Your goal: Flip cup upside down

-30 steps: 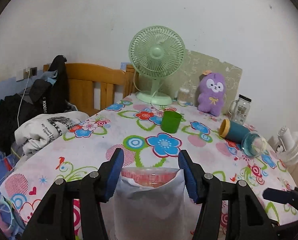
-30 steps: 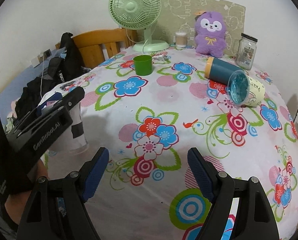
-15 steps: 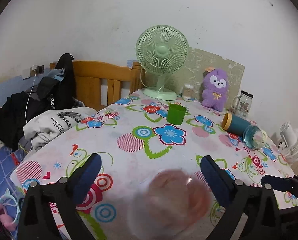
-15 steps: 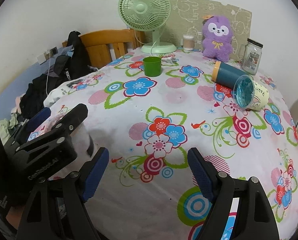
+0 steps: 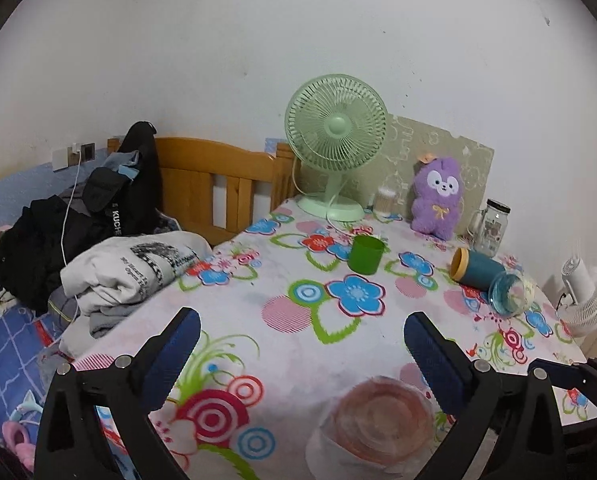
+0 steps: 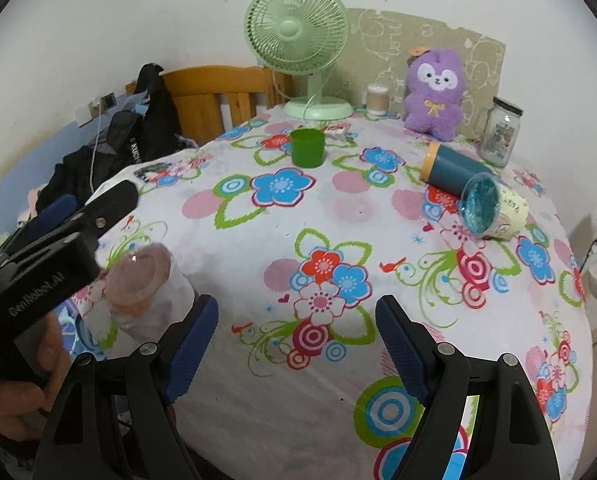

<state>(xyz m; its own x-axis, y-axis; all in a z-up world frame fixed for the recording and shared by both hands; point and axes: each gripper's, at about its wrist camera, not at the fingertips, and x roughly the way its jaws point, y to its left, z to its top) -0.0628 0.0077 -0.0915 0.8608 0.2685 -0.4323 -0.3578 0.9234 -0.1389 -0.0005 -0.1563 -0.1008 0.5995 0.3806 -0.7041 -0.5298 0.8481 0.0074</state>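
A: So, what differs from a second ago?

B: Then the left hand-held gripper (image 5: 298,350) had its pads close on either side of the cup (image 5: 372,426). Now its jaws are spread wide and hold nothing, and it has pulled back and up, so the cup sits free below and between them, nearer the right pad.

A: Where is the cup exactly?

B: It's on the worktop (image 6: 338,216) near the front left edge. In the right wrist view it stands just left of the right hand-held gripper (image 6: 296,338), under the left one's body.

A: And which way does it point?

B: It stands with its long axis roughly vertical. A round, pinkish, translucent end faces up. The pictures are blurred there, so I cannot tell whether that end is the mouth or the base.

A: What about material and shape?

B: It's clear, thin plastic, with a white wrap round the lower wall. The worktop wears a smooth cloth with bright flowers.

A: How is the right gripper?

B: Its jaws stand wide apart and empty, and it has not moved.
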